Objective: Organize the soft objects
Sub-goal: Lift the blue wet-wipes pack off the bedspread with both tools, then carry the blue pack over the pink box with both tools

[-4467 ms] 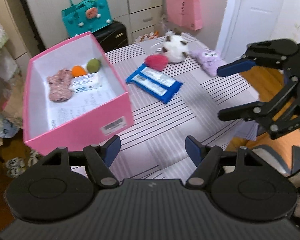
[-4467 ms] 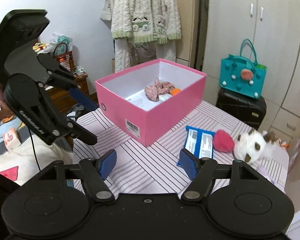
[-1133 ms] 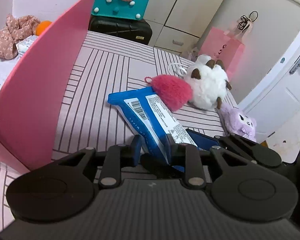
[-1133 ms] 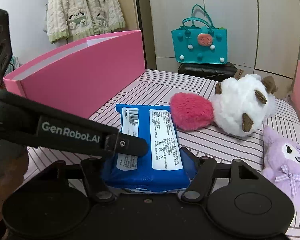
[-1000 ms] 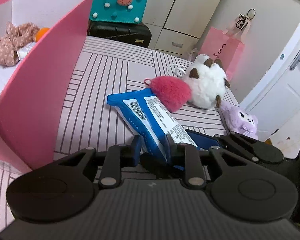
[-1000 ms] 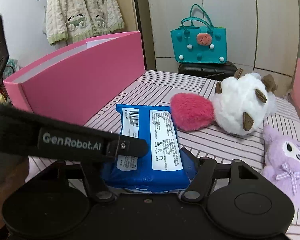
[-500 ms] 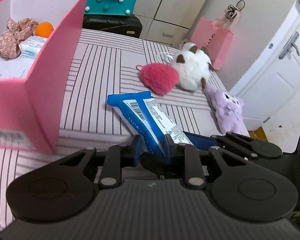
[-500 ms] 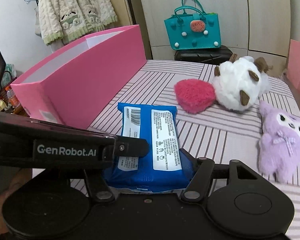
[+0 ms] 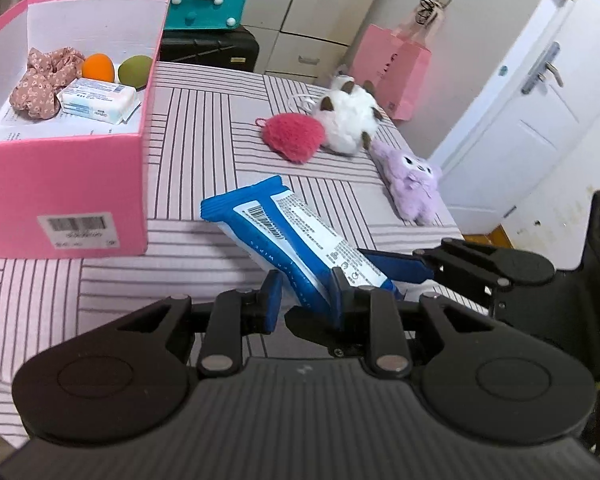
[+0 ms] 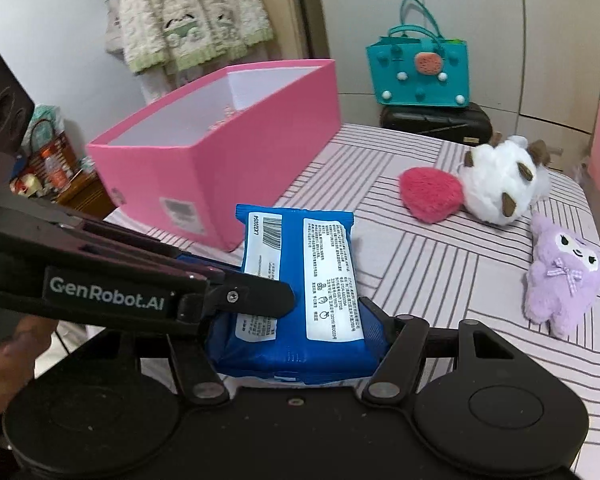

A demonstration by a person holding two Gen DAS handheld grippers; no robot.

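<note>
1. Wipes pack (image 10: pixel 300 280) sits low centre in the right wrist view, off the table (image 10: pixel 440 248), right of the pink box (image 10: pixel 228 168).
2. Left gripper (image 9: pixel 304 300) pinches one edge narrowly; right gripper (image 10: pixel 292 340) clamps across its width.
3. It looks light, squashy and slick-skinned, so grip the body, not the seams.

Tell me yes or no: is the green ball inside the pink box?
Yes, the green ball lies inside the pink box, beside the orange ball.
</note>
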